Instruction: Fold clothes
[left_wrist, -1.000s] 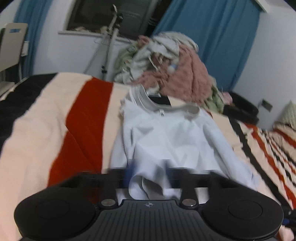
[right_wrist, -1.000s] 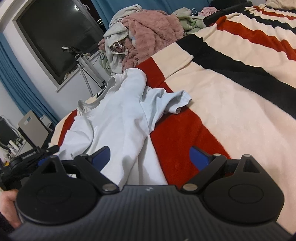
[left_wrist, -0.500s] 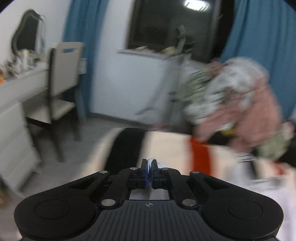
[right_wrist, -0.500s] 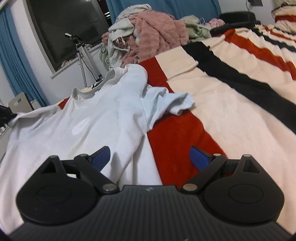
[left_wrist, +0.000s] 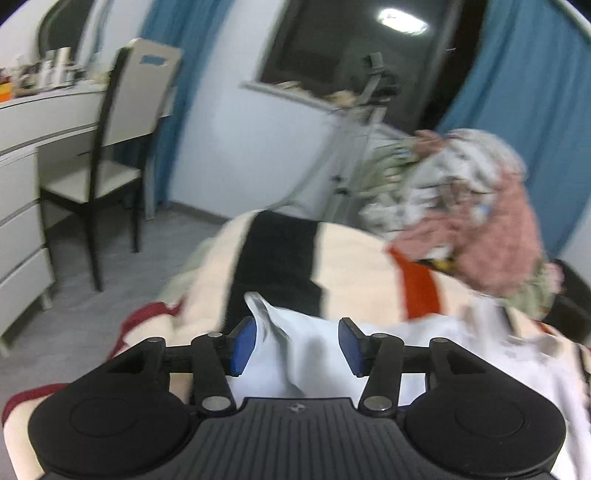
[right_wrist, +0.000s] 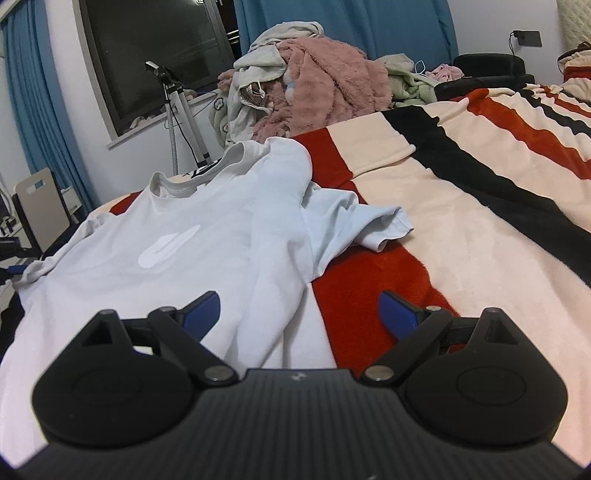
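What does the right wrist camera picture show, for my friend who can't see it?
A white T-shirt lies spread, front up, on a bed with a red, cream and black striped blanket. The right gripper hangs open over its lower edge. A pile of clothes sits behind, near blue curtains.

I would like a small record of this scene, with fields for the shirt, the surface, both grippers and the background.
shirt: white T-shirt, spread front up on the bed, one sleeve crumpled
surface: striped blanket, red, cream, black
left gripper: opening, shirt fabric between its fingers
right gripper: open, over the shirt's hem
background: clothes pile, tripod, blue curtains
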